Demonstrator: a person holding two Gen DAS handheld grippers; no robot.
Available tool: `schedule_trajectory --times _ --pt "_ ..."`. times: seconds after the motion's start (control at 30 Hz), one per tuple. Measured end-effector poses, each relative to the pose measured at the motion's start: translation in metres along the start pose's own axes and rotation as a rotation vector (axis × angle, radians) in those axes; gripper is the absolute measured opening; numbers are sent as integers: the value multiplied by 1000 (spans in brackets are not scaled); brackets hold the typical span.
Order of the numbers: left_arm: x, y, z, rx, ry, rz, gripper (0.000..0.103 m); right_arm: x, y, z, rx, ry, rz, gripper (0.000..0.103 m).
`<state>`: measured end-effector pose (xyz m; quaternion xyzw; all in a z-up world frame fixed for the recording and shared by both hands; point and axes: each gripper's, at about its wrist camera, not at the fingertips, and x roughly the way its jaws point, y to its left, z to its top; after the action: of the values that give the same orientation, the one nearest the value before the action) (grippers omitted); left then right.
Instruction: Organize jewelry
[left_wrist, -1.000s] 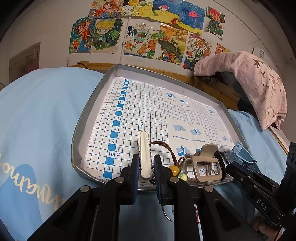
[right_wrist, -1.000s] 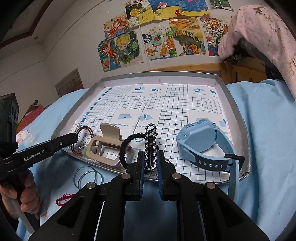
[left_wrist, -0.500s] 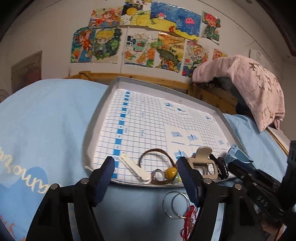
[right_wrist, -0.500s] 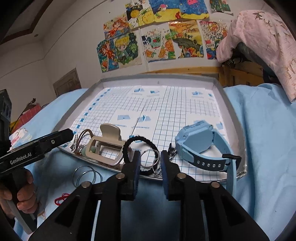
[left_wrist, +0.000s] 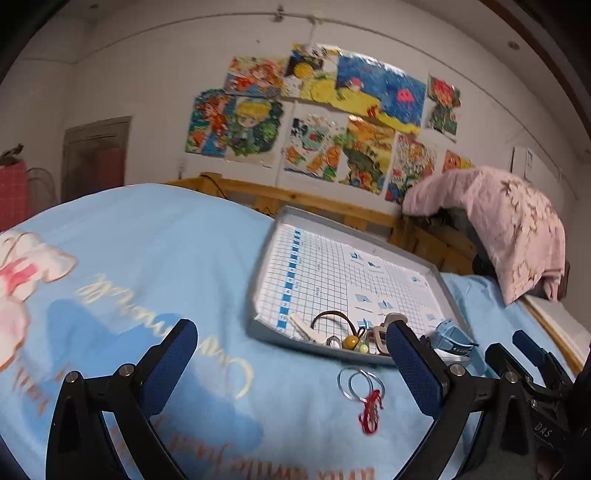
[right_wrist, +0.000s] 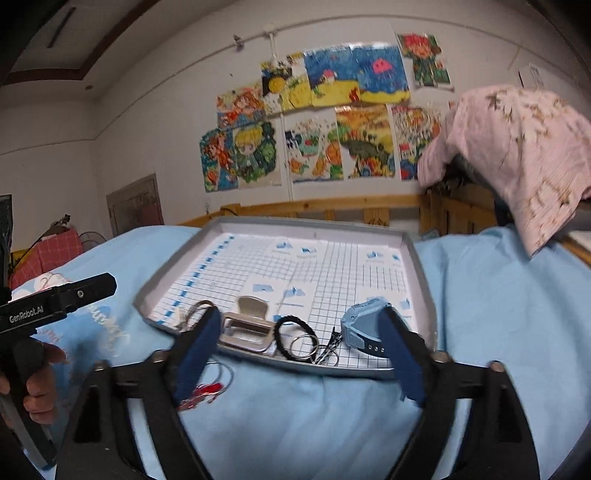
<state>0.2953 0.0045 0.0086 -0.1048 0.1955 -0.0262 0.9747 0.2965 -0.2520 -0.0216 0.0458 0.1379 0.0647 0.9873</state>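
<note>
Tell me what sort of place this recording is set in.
Probably a child's bedroom: the tray sits on a bed with a light blue sheet, a wooden bed rail runs behind it, and colourful drawings cover the wall.

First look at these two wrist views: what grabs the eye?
The grey tray with its blue grid sheet sits on the light blue bedspread, jewelry crowded along its near edge: a blue watch, a beige clip, a black cord loop. Silver rings with a red thread lie outside it on the bedspread. Both grippers, left and right, gape wide and empty.
</note>
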Motion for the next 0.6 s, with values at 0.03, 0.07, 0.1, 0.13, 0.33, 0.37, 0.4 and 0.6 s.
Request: schedule_trajectory --times 0.03,0.07,0.1,0.13,0.33,0.37,0.4,0.6 --pt "-12 3 -2 -10 -13 8 103 -8 3 2 -19 -7 -3 95" --pt "-19 5 -4 -14 -21 12 103 -16 7 5 -35 -18 -8 95" --pt "-27 7 -6 -16 -30 16 103 -27 11 7 -45 -35 -10 95" --pt "-36 8 -8 -15 -40 21 103 -33 12 9 -46 -42 -7 96" --pt "-87 4 -25 50 -85 55 103 -87 22 5 -8 -79 7 99" --pt "-96 2 -28 68 -89 60 103 -96 23 4 -4 -84 7 99" --pt "-106 0 -33 90 -96 67 103 -107 24 2 3 -89 8 99" --pt "-143 1 -53 76 -102 63 103 -148 27 -10 51 -118 2 100"
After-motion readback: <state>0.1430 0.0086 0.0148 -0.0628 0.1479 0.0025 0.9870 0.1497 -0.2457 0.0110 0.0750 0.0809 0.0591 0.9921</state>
